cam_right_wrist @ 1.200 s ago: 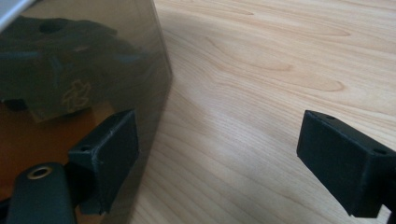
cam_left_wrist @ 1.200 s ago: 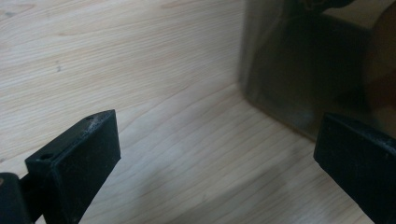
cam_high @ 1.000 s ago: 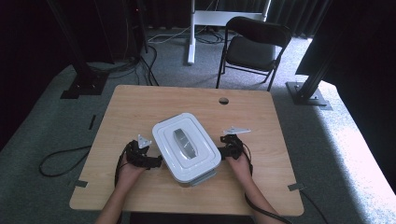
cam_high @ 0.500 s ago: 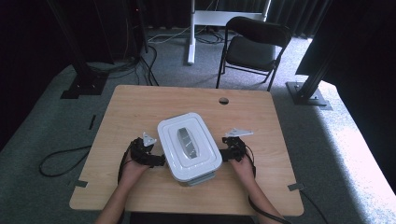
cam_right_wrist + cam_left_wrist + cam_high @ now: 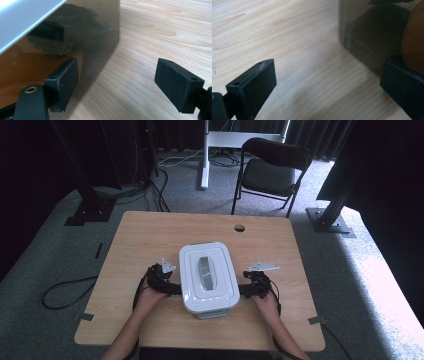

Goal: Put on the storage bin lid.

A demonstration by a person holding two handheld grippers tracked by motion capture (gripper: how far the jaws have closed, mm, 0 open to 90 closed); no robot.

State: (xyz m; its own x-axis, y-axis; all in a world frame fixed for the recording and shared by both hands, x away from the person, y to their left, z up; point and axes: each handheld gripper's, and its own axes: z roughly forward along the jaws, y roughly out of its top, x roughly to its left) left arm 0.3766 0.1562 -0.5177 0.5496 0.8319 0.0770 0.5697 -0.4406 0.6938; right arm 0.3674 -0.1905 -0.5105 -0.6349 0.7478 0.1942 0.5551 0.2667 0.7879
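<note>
Near the table's (image 5: pixel 150 235) 6 o'clock edge sits the lidded box (image 5: pixel 207 279), left gripper (image 5: pixel 172 287) at its 9, right gripper (image 5: pixel 245 290) at its 3. Both have jaws apart, right's just been narrowing, nothing clamped. Looks like they're squaring it up; next probably an even push from both sides.

A white-lidded box (image 5: pixel 207 277) with smoky translucent walls — lid on, upright — sits mid-table.

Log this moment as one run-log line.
scene: white-lidded translucent plastic box on wooden table | left gripper: open, at box's left side | right gripper: open, at box's right side
</note>
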